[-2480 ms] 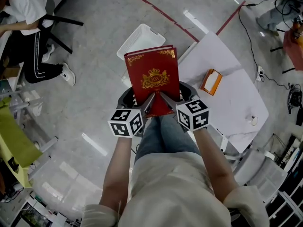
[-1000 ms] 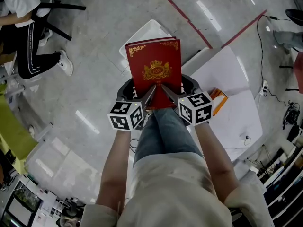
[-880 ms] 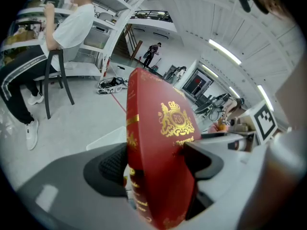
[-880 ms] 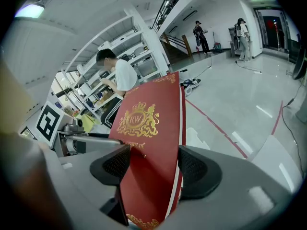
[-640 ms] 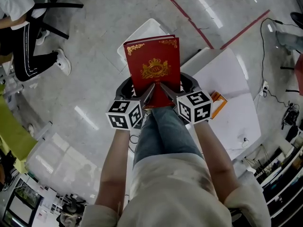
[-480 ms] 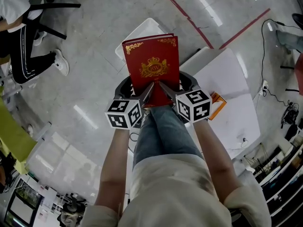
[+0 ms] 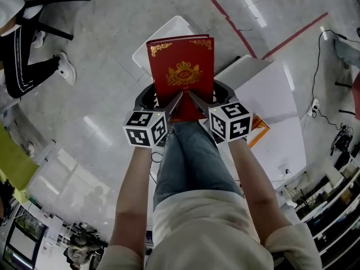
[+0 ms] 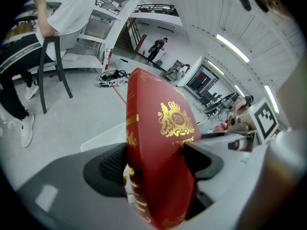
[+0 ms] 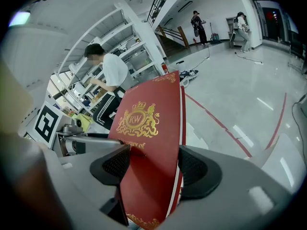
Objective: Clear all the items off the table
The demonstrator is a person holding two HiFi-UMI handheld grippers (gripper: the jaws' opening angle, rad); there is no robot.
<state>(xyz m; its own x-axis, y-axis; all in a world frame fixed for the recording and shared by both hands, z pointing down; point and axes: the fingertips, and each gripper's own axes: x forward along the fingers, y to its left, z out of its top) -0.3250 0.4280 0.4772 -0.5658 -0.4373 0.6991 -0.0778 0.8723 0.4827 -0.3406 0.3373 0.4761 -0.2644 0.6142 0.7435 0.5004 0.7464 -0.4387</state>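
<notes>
A red book (image 7: 181, 75) with a gold crest on its cover is held clear of the table, in the air ahead of the person's legs (image 7: 188, 156), with its cover turned up toward the head view. Its lower edge is grasped by both claws. The left claw (image 7: 172, 104) is clenched on the book at about 7 o'clock of the crest, and in the left gripper view its dark pads (image 8: 108, 169) are seen pressed against the two faces of the book. The right claw (image 7: 194, 101) is clenched on the book at about 5 o'clock of the crest, its pads (image 9: 197, 169) likewise closed on both faces. A white basket (image 7: 160, 38) is seen on the floor (image 7: 101, 94) behind the book, showing past its edge from 9 to 12 o'clock. The white table (image 7: 264, 89) lies at 3 o'clock of the book, and an orange box (image 7: 257, 131) rests on it near the right claw's marker cube. A red line (image 7: 225, 16) is drawn across the floor at 1 o'clock. A seated person (image 7: 19, 55) is seen at 10 o'clock, well apart.
</notes>
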